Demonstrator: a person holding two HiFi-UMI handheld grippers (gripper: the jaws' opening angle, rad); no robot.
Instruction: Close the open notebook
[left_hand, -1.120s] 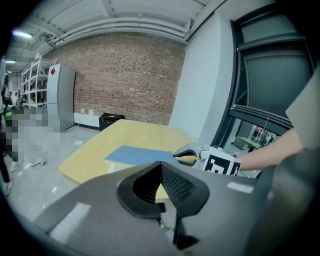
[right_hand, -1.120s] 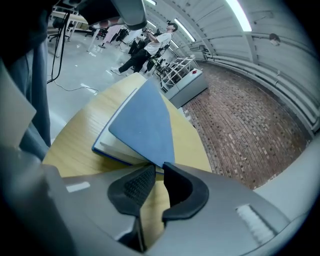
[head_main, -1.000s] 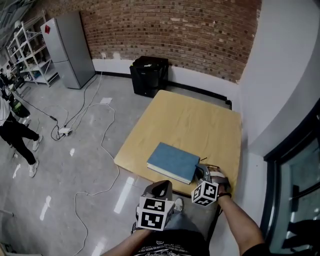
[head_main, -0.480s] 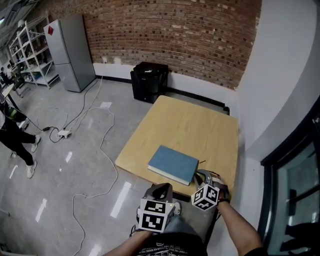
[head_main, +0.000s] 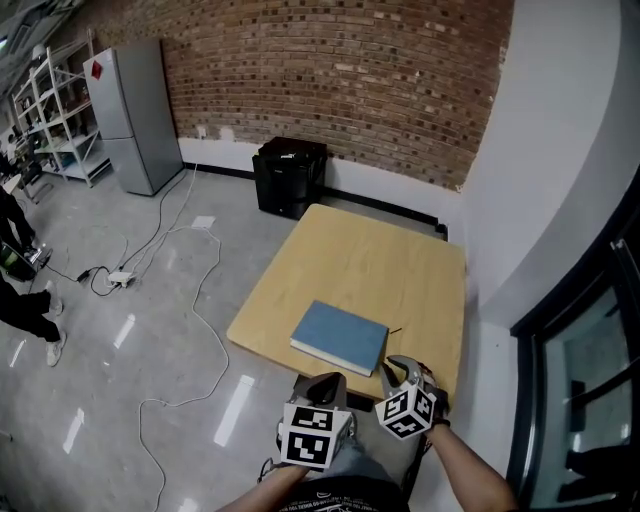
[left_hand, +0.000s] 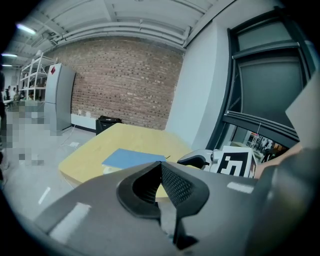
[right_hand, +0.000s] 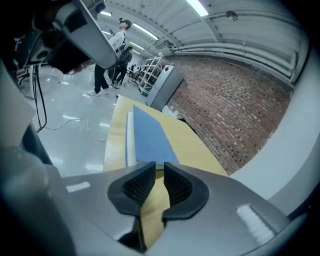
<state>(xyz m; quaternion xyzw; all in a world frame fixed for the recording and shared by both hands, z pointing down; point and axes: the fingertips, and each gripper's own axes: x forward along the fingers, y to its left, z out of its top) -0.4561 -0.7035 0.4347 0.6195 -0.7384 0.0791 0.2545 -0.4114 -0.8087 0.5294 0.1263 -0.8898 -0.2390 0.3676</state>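
Observation:
The blue-covered notebook (head_main: 340, 336) lies closed and flat near the front edge of the wooden table (head_main: 370, 250). Both grippers hang off the table's near edge, close to the person's body. My left gripper (head_main: 326, 383) is shut, its tips meeting with nothing between them (left_hand: 161, 164). My right gripper (head_main: 400, 368) is apart from the notebook's near right corner, its jaws closing with a narrow gap and nothing between them (right_hand: 160, 167). The notebook (left_hand: 132, 157) is ahead in the left gripper view. In the right gripper view the notebook (right_hand: 147, 135) lies beyond the jaws.
A black cabinet (head_main: 290, 175) stands beyond the table's far edge against the brick wall. A grey fridge (head_main: 135, 110) and shelves are at the far left. Cables (head_main: 170, 250) run over the floor, and a person (head_main: 20, 300) stands at the left edge. A white wall borders the table's right.
Both grippers have drawn back and up from the table's near edge; the right one has left the notebook's corner. The notebook has stayed closed and still.

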